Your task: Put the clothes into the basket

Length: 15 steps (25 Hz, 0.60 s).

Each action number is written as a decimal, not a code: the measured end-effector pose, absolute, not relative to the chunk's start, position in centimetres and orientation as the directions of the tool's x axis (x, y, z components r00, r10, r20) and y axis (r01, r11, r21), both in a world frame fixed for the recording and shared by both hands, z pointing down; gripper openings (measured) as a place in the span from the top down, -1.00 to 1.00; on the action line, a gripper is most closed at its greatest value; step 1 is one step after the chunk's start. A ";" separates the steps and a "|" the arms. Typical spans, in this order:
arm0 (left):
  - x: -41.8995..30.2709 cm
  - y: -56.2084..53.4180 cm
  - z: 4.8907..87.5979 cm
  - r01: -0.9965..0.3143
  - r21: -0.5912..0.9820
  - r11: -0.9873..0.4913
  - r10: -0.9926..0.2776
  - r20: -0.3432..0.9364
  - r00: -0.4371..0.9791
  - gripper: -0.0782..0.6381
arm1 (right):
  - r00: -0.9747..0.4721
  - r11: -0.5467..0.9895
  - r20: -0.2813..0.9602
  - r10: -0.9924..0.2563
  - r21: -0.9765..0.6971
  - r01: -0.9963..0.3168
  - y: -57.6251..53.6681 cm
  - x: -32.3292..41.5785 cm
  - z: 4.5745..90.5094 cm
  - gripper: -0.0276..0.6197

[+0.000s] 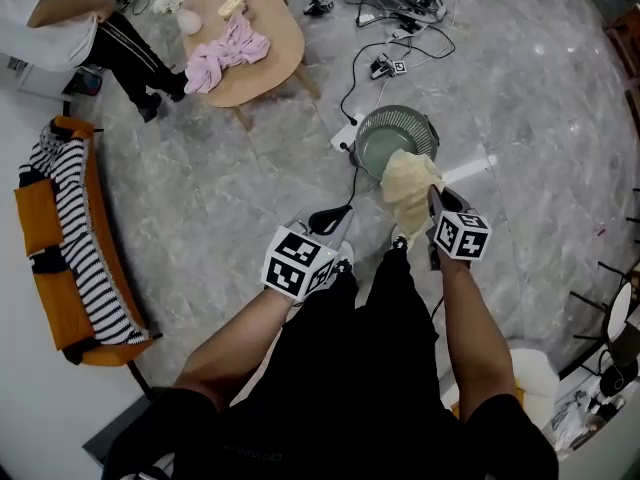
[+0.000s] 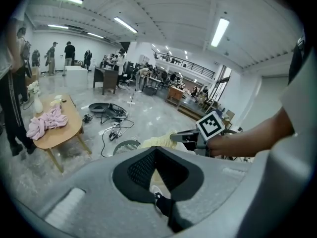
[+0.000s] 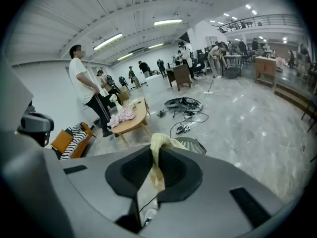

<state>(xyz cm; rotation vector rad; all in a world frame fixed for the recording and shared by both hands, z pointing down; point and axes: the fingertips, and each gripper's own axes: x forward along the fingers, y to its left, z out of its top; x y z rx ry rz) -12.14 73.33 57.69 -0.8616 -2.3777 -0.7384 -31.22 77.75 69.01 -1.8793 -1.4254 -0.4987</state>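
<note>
While both forearms [image 1: 470,318] slope downward, right tool [image 1: 432,206] clamped on yellow cloth [image 1: 405,183] by basket [image 1: 400,114], left tool [image 1: 335,218] closed.

An oval wooden table [image 1: 280,23] and an orange sofa [image 1: 38,218] stand on grey marble floor [image 1: 220,188] under strip lights [image 3: 168,22].

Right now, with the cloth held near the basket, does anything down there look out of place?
Yes. A black cable trails across the floor right beside the basket, and more loose cables lie beyond it, which looks like a snag or trip risk. The cream cloth hangs normally from the right gripper.
</note>
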 end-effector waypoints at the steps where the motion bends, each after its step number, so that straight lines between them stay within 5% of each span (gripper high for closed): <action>1: -12.3 73.9 58.3 0.703 0.311 0.640 0.424 0.619 -0.661 0.78 | 0.320 -0.135 0.686 0.653 -0.311 0.941 78.5 -31.3 70.4 0.76; 15: -16.9 78.2 67.0 0.783 0.344 0.518 0.403 0.710 -0.578 0.78 | 0.373 -0.193 0.814 0.446 -0.320 0.928 84.7 -32.5 88.8 0.76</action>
